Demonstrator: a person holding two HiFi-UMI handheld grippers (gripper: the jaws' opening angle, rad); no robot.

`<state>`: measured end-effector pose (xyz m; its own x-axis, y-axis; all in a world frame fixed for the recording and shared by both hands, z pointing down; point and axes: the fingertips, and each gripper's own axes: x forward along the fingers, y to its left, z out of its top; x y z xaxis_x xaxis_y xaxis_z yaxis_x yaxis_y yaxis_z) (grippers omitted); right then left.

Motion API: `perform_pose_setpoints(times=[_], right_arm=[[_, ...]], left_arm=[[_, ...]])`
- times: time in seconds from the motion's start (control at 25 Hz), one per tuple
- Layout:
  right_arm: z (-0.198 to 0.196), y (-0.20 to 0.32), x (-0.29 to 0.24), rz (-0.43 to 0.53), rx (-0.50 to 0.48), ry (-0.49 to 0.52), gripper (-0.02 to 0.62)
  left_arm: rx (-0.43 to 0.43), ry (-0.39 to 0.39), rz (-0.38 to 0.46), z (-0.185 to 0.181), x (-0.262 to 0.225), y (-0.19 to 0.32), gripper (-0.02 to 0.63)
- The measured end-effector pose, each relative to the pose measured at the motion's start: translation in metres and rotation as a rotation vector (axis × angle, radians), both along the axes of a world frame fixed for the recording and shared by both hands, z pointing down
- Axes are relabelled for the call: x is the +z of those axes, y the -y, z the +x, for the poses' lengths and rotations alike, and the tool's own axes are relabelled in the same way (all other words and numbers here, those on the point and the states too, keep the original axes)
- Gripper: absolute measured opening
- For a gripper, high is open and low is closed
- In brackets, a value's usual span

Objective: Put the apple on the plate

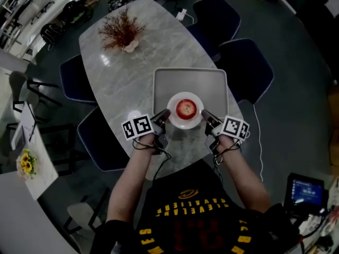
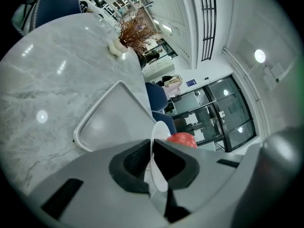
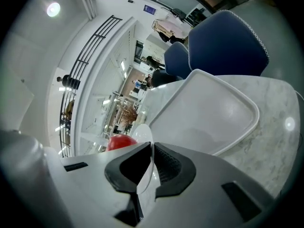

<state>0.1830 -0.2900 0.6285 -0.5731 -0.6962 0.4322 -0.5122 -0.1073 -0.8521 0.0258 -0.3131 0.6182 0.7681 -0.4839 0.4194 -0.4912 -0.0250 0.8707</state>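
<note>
A red apple [image 1: 186,108] sits in the middle of a white plate [image 1: 173,117], held over the near part of a grey tray [image 1: 212,81]. My left gripper [image 1: 161,117] is shut on the plate's left rim and my right gripper [image 1: 205,117] is shut on its right rim. In the left gripper view the plate [image 2: 158,146] shows edge-on between the jaws, with the apple [image 2: 182,138] just behind. In the right gripper view the plate's rim [image 3: 145,161] is pinched the same way, the apple [image 3: 118,141] peeking over the gripper body.
The tray [image 2: 114,115] lies on a marble table [image 1: 124,73] near its front end. A vase of dried red twigs [image 1: 123,33] stands at the far end. Dark blue chairs [image 1: 241,70] ring the table on both sides.
</note>
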Motion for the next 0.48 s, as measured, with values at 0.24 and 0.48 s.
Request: perform_pose_setpoints(times=[0.24,0.48], right_arm=[[0.004,0.012,-0.01,0.024,0.01,0.001,0.031],[0.007,0.018,-0.012,0.018,0.027,-0.005,0.031]], left_arm=[[0.003,-0.018,0.01,0.003,-0.005,0.012,0.025],[0.006,-0.026,0.003,0.007,-0.003,0.02,0.025]])
